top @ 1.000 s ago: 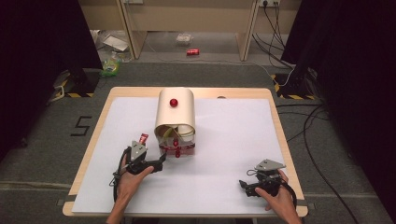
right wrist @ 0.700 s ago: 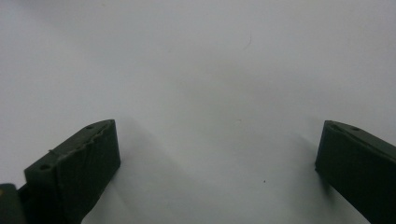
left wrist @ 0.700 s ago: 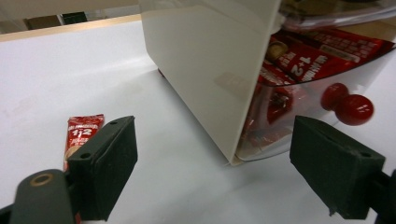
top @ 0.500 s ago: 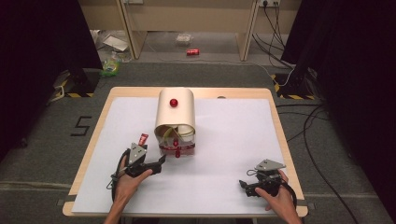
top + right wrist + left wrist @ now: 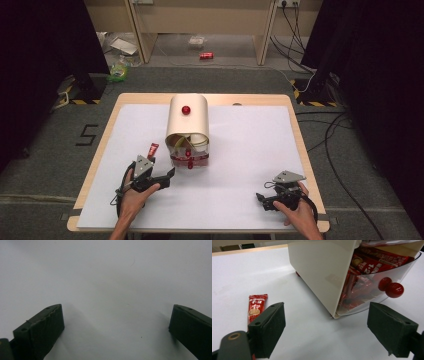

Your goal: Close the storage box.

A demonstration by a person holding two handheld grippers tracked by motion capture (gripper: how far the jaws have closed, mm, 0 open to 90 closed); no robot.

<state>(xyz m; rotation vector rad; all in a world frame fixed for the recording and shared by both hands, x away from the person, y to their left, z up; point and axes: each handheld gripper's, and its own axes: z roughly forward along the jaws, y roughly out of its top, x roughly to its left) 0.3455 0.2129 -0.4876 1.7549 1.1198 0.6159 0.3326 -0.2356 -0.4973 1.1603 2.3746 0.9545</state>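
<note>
A cream, round-topped box (image 5: 187, 117) with a red knob on top stands mid-table. Its clear curved door (image 5: 387, 272) is partly open and has a red knob (image 5: 394, 289); several red sachets (image 5: 372, 262) lie inside. One red sachet (image 5: 152, 149) (image 5: 255, 307) lies on the white sheet left of the box. My left gripper (image 5: 167, 176) (image 5: 329, 315) is open in front of the box's near left corner, empty; its jaws have just closed a little. My right gripper (image 5: 262, 198) (image 5: 116, 322) rests open over bare sheet at the front right.
A white sheet (image 5: 250, 150) covers the wooden table (image 5: 295, 115). On the floor beyond the table are cables (image 5: 295, 30), a red can (image 5: 206, 55) and some litter. Dark curtains stand at both sides.
</note>
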